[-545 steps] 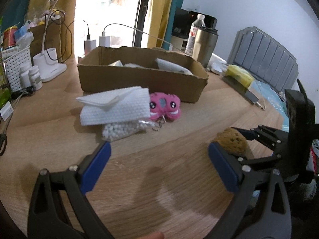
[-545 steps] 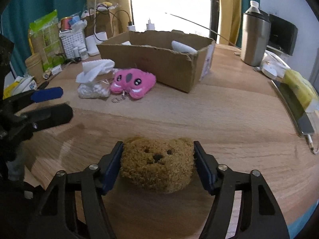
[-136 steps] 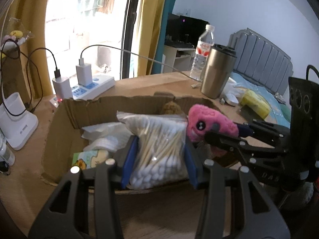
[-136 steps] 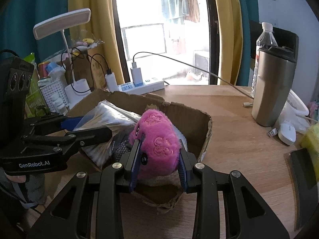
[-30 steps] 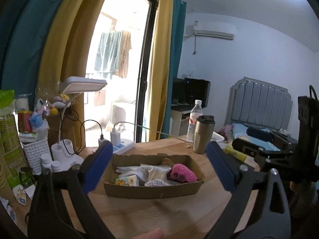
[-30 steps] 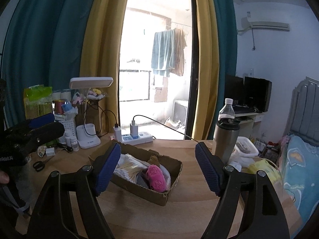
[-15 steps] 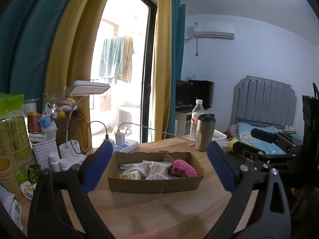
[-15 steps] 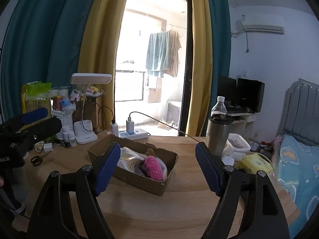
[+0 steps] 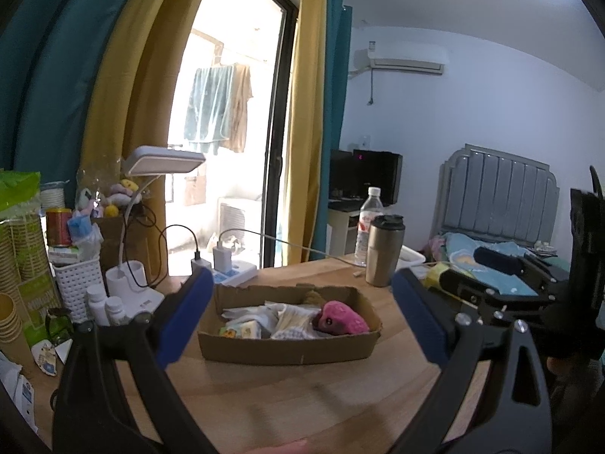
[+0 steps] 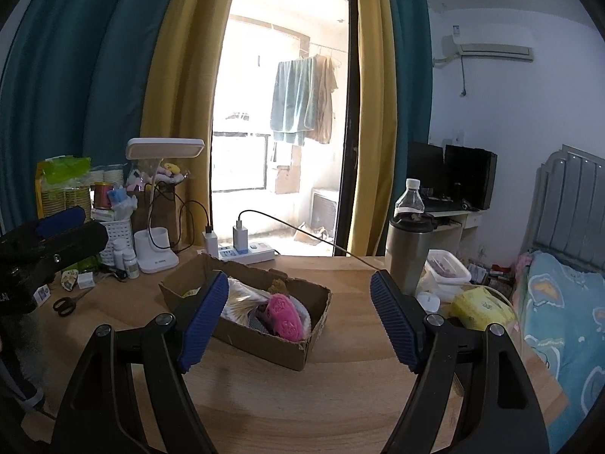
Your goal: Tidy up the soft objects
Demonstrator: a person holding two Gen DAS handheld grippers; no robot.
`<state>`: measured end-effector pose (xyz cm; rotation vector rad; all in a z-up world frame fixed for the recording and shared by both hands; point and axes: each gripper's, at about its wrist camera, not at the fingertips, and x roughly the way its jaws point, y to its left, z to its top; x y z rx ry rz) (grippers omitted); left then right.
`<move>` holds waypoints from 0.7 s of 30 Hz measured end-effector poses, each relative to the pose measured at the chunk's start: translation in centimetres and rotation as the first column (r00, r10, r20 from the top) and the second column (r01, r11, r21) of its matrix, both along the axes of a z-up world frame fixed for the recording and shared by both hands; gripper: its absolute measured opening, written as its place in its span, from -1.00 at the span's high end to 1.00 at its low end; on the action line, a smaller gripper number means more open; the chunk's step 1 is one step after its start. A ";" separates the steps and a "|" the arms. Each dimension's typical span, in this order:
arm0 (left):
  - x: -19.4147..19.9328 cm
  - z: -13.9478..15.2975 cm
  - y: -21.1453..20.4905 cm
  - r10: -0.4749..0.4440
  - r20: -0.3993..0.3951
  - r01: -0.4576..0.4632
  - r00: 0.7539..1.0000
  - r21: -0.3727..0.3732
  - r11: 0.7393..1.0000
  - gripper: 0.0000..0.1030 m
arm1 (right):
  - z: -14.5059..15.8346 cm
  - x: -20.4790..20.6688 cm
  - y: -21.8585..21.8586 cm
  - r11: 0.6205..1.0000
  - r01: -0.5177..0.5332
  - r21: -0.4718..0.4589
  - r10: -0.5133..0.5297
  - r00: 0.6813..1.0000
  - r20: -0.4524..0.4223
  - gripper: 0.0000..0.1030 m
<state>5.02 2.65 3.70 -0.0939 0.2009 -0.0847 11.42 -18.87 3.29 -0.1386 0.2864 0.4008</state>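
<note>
Cardboard box [image 10: 264, 336] holding pink plush [image 10: 283, 316]; left gripper [image 9: 298, 316] and right gripper [image 10: 298, 319] wide open, empty; advisable: retreat clear of box.

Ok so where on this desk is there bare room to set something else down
Bare wood runs in front of the cardboard box, toward the near edge, and behind it toward the steel tumbler. It is crowded left of the box around the lamp base, bottles and scissors, and right of the tumbler.

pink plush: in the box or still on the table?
In the box. The pink plush lies inside the cardboard box, beside the bag of cotton swabs; both grippers are empty.
</note>
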 end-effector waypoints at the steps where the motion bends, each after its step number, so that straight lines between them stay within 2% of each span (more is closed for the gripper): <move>1: 0.0 0.0 0.0 0.000 -0.001 0.000 1.000 -0.001 1.000 -0.88 | 0.0 0.0 0.0 1.000 0.002 0.000 -0.002 1.000 0.000 -0.56; 21: 0.3 -0.2 0.0 -0.019 -0.015 0.019 1.000 -0.012 1.000 -0.88 | -0.2 0.3 0.2 1.000 0.008 -0.004 -0.008 1.000 -0.012 -0.56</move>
